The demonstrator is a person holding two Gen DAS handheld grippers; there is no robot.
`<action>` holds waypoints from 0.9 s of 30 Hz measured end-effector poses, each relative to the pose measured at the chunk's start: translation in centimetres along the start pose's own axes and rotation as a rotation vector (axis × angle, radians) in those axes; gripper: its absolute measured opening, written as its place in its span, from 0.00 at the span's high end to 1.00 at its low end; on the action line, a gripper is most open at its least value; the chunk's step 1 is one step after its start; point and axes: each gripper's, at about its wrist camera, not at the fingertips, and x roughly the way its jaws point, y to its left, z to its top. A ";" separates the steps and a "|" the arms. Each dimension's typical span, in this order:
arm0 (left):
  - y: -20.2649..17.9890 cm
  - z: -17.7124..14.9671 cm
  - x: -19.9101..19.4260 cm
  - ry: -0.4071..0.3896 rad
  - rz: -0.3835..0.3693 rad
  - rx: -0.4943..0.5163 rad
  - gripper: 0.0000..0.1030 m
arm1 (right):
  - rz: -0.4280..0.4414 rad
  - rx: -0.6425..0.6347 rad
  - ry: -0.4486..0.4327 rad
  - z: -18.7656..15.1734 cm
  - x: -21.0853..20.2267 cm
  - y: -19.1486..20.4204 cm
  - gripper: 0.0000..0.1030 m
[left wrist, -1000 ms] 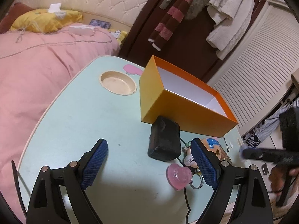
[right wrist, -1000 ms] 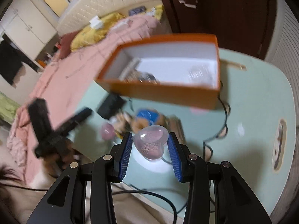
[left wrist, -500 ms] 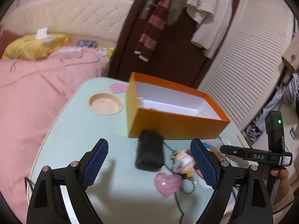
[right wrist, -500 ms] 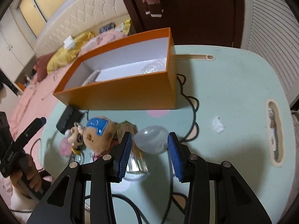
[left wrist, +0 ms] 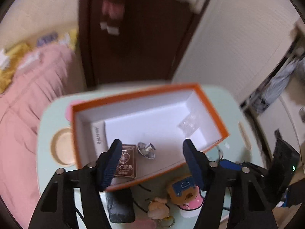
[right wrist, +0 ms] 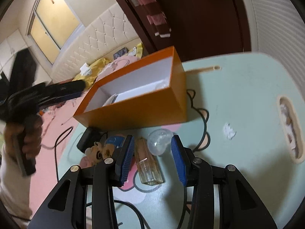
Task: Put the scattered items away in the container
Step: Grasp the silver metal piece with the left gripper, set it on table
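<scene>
Pretty clearly a bedroom at home: tufted headboard (right wrist: 106, 32) upper left, pink bedding (left wrist: 28, 95) at left, clothes hung on the door (right wrist: 190, 15) up top.

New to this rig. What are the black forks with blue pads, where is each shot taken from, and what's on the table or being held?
There is no robot arm here. A person holds a two-finger tool in each hand, and a fisheye camera on each tool looks forward along its jaws.

In the left wrist view, the left gripper hangs open over the orange box and holds nothing. Inside the box lie a brown card pack, a small metal piece and a clear wrapper.

In the right wrist view, the right gripper is also open, low over the pale green table. Between its jaws lie a clear glass bottle and a clear round capsule, neither one gripped. To the left are a bear toy with a blue cap and a black block.
</scene>
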 end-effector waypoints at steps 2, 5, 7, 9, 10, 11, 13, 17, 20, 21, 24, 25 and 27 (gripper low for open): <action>-0.1 1.4 2.2 0.121 0.006 -0.002 0.54 | 0.019 0.017 0.011 0.0 0.2 -0.3 0.59; 0.0 2.6 4.8 0.257 0.048 -0.014 0.58 | 0.041 0.031 0.022 -0.2 0.3 -0.5 0.59; -0.1 2.6 5.6 0.298 0.080 0.002 0.58 | 0.053 0.035 0.026 -0.2 0.3 -0.6 0.59; -0.2 2.6 6.5 0.335 0.105 0.010 0.58 | 0.064 0.048 0.027 -0.2 0.2 -0.9 0.59; -0.3 2.6 6.6 0.340 0.112 0.016 0.58 | 0.069 0.055 0.027 -0.1 0.2 -1.0 0.59; -0.5 2.7 6.6 0.343 0.117 0.022 0.58 | 0.075 0.064 0.027 -0.1 0.1 -1.2 0.59; -1.1 2.8 6.7 0.349 0.121 0.040 0.59 | 0.091 0.086 0.032 0.0 0.2 -1.6 0.59; -2.6 2.4 7.7 0.414 0.075 0.079 0.72 | 0.119 0.119 0.044 0.0 0.3 -2.0 0.59; -2.7 2.0 8.7 0.461 0.053 0.071 0.71 | 0.123 0.123 0.046 0.0 0.2 -2.1 0.59; -2.5 1.9 8.9 0.462 0.056 0.069 0.68 | 0.123 0.123 0.045 0.0 0.2 -2.1 0.59; -1.8 2.0 8.8 0.454 0.053 0.046 0.67 | 0.123 0.121 0.044 0.0 0.1 -2.1 0.59; -1.7 1.9 8.7 0.453 0.053 0.046 0.70 | 0.122 0.120 0.044 0.0 0.0 -2.0 0.59; -1.4 1.5 8.6 0.462 0.035 0.050 0.74 | 0.123 0.125 0.047 0.0 0.0 -2.2 0.59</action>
